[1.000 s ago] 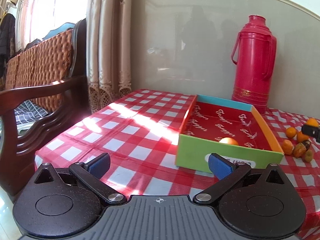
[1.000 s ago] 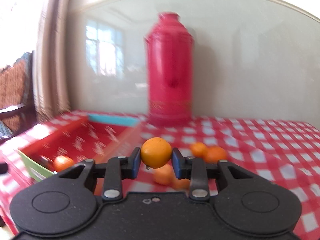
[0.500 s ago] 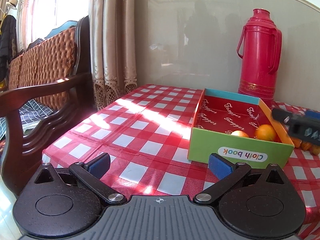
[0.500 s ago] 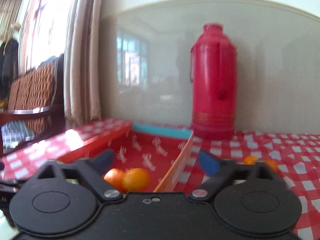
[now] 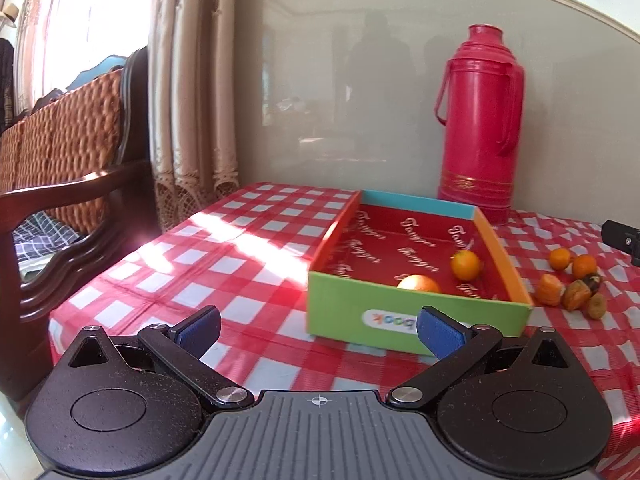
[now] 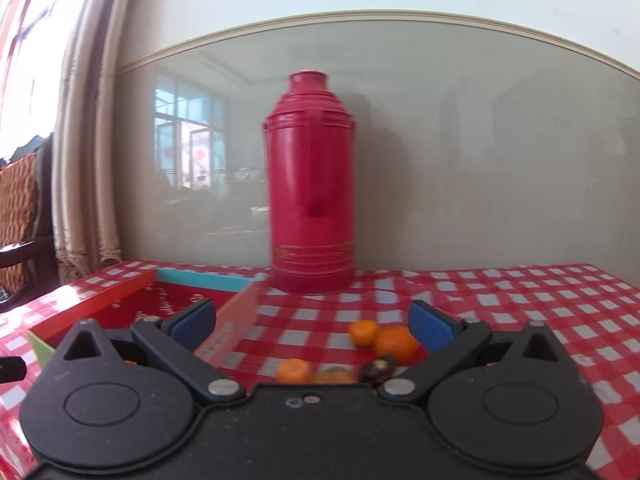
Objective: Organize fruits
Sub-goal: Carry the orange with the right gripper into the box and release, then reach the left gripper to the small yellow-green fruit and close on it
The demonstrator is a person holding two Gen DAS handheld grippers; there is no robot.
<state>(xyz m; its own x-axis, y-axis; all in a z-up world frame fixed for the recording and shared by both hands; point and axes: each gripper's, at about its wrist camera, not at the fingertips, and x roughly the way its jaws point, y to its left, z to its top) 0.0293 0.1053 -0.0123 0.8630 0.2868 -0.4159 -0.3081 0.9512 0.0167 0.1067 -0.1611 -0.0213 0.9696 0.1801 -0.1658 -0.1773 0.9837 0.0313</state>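
Currently both grippers are spread wide and grasping nothing. Left gripper [image 5: 318, 330] sits low over the near edge of the checkered cloth [image 5: 240, 280], blue pads apart, pointed at the box [image 5: 400, 322]; its right pad overlaps the green front wall in view, contact can't be judged. Box interior is red with script print, and two oranges lie inside it: one [image 5: 418, 283] against the front wall, another [image 5: 465, 265] a bit further back, near the orange right wall. Right of the box, loose fruit on the cloth: a cluster of three brownish/orange pieces [image 5: 570, 298] close to the box corner, two small oranges [image 5: 574, 262] just behind them, touching each other. Right gripper [image 6: 314, 324] is above that same pile, fingers released; from its camera the box's right wall [image 6: 236, 320] is at left, two oranges [image 6: 384, 338] between the pads, darker pieces [image 6: 378, 368] nearest the body, blurred. Thermos [image 5: 478, 124] stands upright behind the box by the wall. Chair [image 5: 72, 184] and curtain [image 5: 192, 92] far left.
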